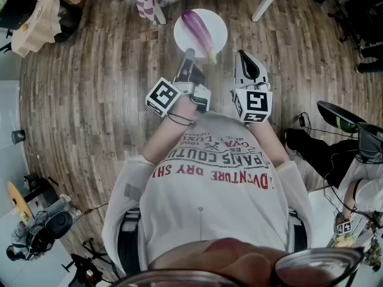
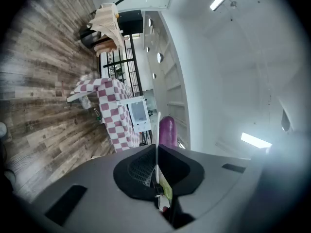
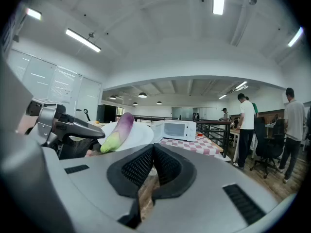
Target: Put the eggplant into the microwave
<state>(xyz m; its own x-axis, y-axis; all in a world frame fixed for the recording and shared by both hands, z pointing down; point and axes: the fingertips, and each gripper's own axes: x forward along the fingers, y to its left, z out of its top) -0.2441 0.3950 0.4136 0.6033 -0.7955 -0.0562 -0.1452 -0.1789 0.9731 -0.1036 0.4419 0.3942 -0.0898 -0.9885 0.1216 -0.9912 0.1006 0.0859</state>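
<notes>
Head view down on a plated eggplant above a wood floor

Jaws of the left gripper clamped on the rim of a white plate. Just beside it, right gripper, jaws together, nothing between them. On the plate, a purple eggplant, green stem end toward the grippers. Below, brown plank floor. Ahead, in a strip-lit open office, a red-and-white checked table bearing a white microwave. Upside-down shirt lettering, partly legible: "DRY".
</notes>
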